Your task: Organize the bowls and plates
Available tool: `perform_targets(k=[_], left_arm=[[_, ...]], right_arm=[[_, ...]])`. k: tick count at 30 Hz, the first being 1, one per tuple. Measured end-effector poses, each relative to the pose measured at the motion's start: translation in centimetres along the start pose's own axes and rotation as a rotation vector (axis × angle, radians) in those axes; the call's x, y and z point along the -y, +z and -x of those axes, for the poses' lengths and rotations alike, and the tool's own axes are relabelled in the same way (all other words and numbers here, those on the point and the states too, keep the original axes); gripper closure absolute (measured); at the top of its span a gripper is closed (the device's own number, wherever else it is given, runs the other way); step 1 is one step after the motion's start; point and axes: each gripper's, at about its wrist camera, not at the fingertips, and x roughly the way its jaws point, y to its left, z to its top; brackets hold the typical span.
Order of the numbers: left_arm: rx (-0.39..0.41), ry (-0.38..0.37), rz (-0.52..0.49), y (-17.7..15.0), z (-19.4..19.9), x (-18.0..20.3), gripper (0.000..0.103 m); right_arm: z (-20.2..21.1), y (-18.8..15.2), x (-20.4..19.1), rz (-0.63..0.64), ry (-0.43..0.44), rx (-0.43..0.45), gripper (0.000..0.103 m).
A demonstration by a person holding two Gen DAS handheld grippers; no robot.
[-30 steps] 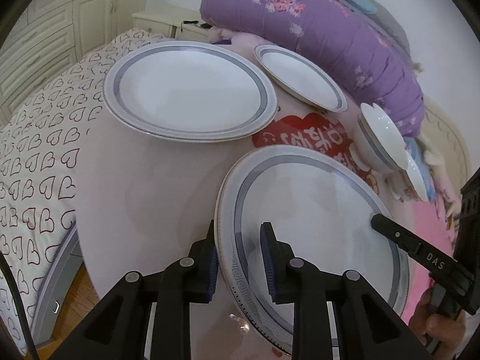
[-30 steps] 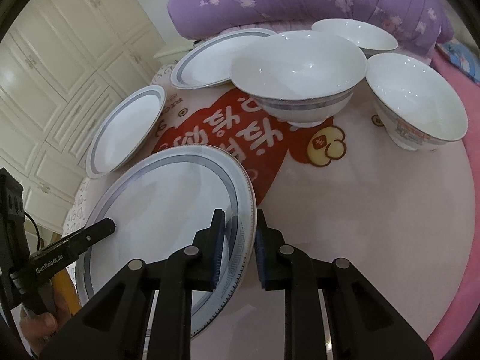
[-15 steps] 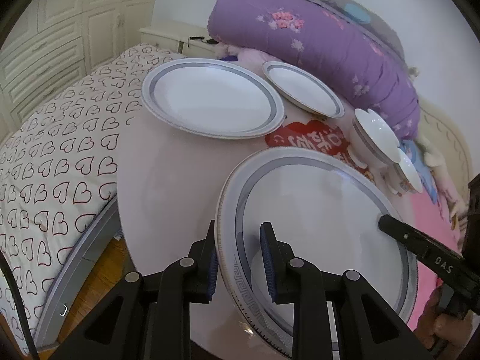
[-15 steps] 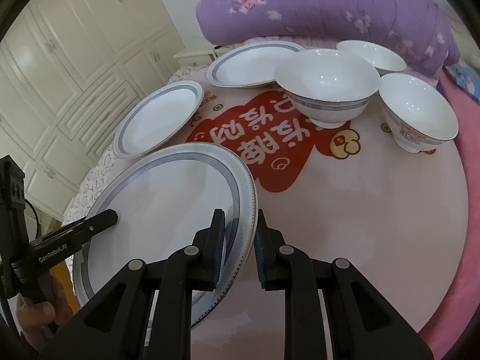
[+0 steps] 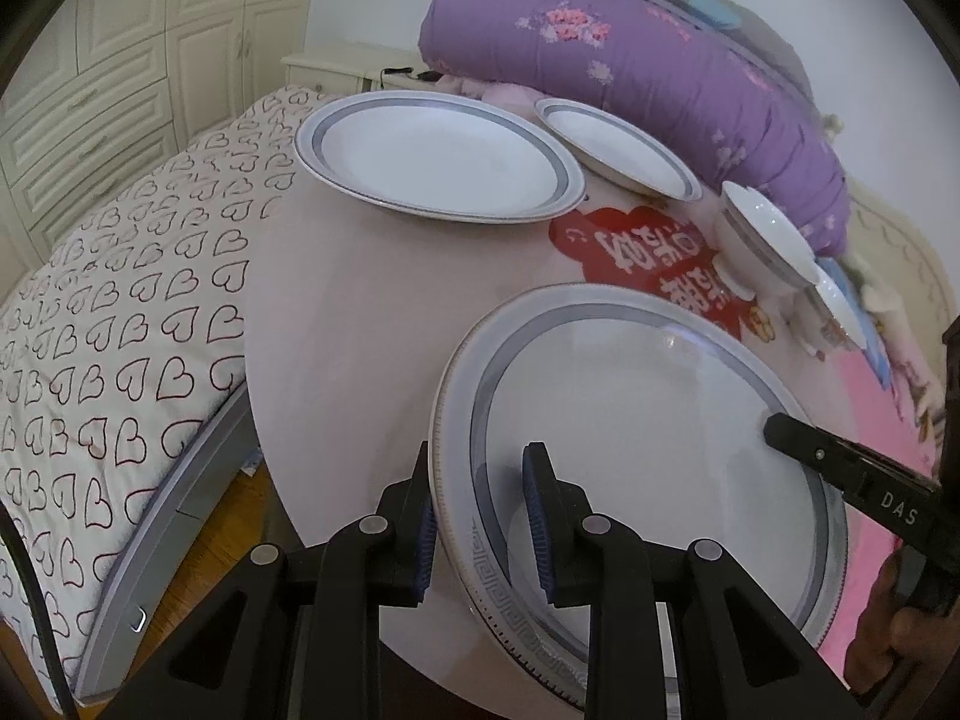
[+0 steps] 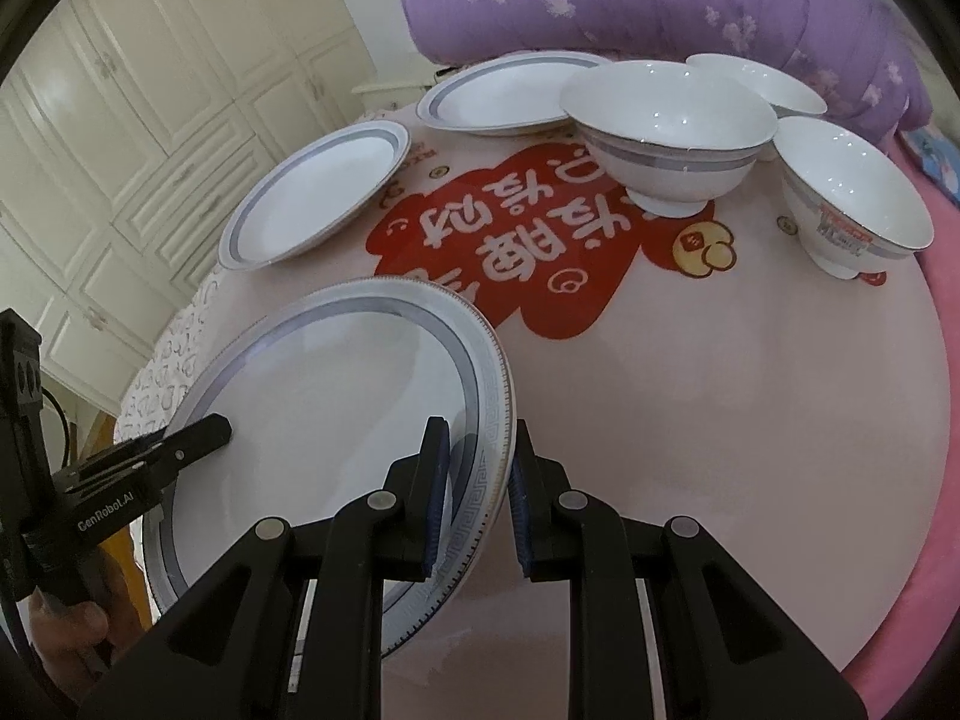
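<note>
Both grippers hold one large white plate with a grey band (image 5: 648, 438) (image 6: 324, 414), lifted above the round pink table (image 6: 690, 408). My left gripper (image 5: 480, 516) is shut on its left rim; my right gripper (image 6: 477, 486) is shut on its right rim. A second large plate (image 5: 438, 165) (image 6: 315, 198) and a smaller plate (image 5: 618, 147) (image 6: 504, 96) lie on the far side of the table. Three white bowls stand at the right: a banded bowl (image 6: 666, 126) (image 5: 762, 240), a labelled bowl (image 6: 852, 198) and a shallow bowl (image 6: 780, 84) behind.
A purple quilt roll (image 6: 660, 6) (image 5: 630, 60) lies behind the table. A heart-print bedsheet (image 5: 120, 312) is to the left. White wardrobe doors (image 6: 150, 90) stand further left. A red printed patch (image 6: 510, 240) marks the table middle.
The held plate has risen and drawn back toward me with both grippers. The dishes on the table look farther away and have not moved.
</note>
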Motion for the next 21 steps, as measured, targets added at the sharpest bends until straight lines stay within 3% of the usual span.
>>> perform_targets(k=[10, 17, 18, 19, 20, 21], left_arm=[[-0.03, 0.002, -0.033, 0.4, -0.8, -0.2, 0.079], [-0.042, 0.001, -0.043, 0.8, -1.2, -0.1, 0.075], [-0.046, -0.003, -0.045, 0.8, -1.2, -0.1, 0.071], [-0.048, -0.006, -0.047, 0.9, -1.2, 0.0, 0.059], [-0.048, 0.0, -0.048, 0.9, -1.2, 0.1, 0.049], [-0.037, 0.013, -0.046, 1.0, -1.1, 0.1, 0.026]], right_arm=[[-0.8, -1.1, 0.4, -0.004, 0.004, -0.059, 0.082], [-0.1, -0.9, 0.2, 0.009, -0.015, -0.025, 0.078], [0.0, -0.8, 0.2, 0.008, -0.016, -0.018, 0.073], [0.1, -0.7, 0.3, 0.006, -0.022, -0.01, 0.069], [0.2, -0.7, 0.4, 0.004, -0.027, -0.003, 0.055], [0.3, -0.6, 0.5, -0.002, -0.034, 0.01, 0.035]])
